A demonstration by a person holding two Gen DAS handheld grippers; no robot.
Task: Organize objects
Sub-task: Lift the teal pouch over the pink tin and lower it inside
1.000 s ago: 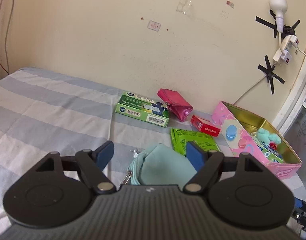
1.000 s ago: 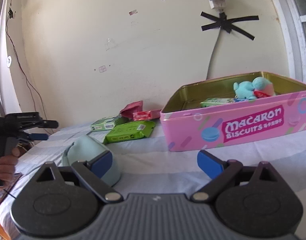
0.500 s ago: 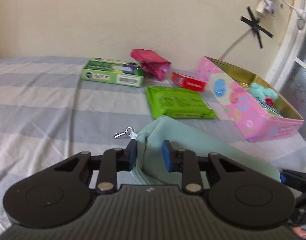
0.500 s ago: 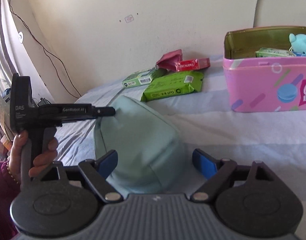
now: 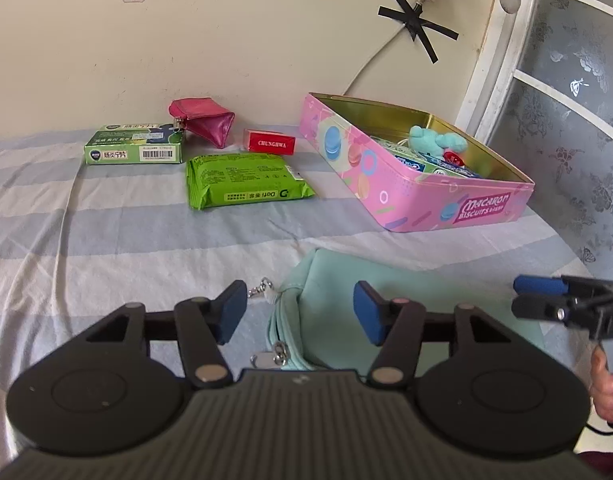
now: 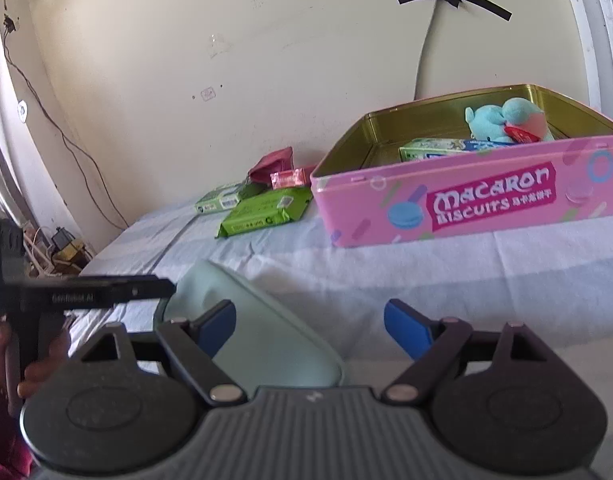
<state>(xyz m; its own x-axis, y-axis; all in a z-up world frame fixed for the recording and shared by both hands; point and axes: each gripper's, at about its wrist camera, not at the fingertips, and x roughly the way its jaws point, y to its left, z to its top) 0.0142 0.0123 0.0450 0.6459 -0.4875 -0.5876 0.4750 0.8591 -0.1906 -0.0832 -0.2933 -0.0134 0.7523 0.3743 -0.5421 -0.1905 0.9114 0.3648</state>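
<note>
A mint-green zip pouch (image 5: 346, 292) lies flat on the striped bedsheet. My left gripper (image 5: 298, 312) straddles the pouch's zipper end; its jaws are opening and neither pad presses on the fabric. At the right edge of that view, my right gripper (image 5: 530, 296) hovers over the pouch's far end. In the right wrist view the pouch (image 6: 262, 336) lies under the left finger of my right gripper (image 6: 310, 330), whose jaws are opening wide with nothing gripped. The pink macaron tin (image 5: 458, 208) stands open beyond, with a teal plush (image 5: 434, 142) inside.
By the wall lie a green wipes pack (image 5: 242, 180), a green medicine box (image 5: 134, 148), a red cigarette box (image 5: 270, 142) and a magenta purse (image 5: 202, 120). Small boxes (image 6: 430, 148) lie in the tin. The bed's left edge drops to cables on the floor.
My left gripper closed on the pouch's zipper end half a second ago and has since spread apart, leaving it on the sheet. The right wrist view swung left and back toward the tin.
</note>
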